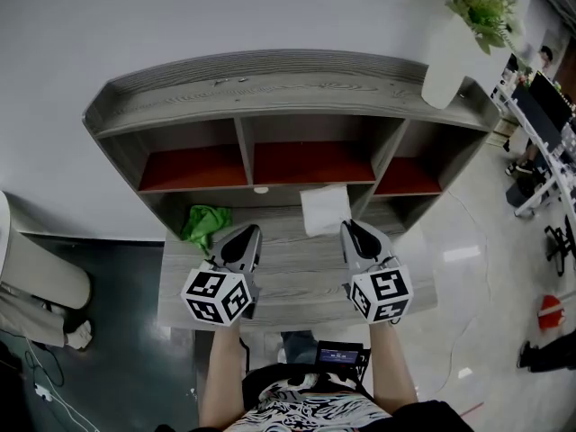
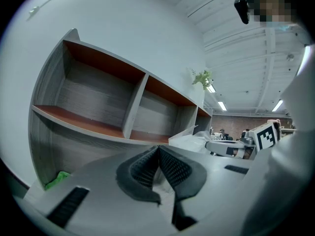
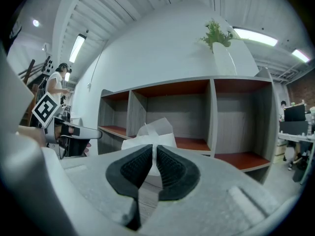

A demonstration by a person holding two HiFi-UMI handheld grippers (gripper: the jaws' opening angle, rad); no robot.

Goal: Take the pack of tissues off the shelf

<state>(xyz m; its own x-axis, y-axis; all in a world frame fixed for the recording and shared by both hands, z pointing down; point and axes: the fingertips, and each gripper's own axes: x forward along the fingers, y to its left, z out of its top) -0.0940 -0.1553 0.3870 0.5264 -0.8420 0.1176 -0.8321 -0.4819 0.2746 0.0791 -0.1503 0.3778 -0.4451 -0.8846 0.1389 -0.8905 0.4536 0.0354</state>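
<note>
**Shelf** [image 1: 297, 88]: grey unit, three red-floored cubbies over a lower grey board. Risk: a white vase [image 1: 447, 57] stands on its top at the right, and a knock to the frame could probably topple it.

**Pack of tissues** [image 1: 325, 210]: lies on the lower board below the middle cubby, one sheet standing up. Risk: a pinch on that sheet alone would likely draw out one tissue and leave the pack.

**Right gripper** [image 3: 154, 149]: jaws a thin slit apart, nothing between them, pack just beyond the tips. Judged too narrow to take the pack.

**Left gripper** [image 2: 158, 149]: jaws meeting at the tips, empty.
</note>
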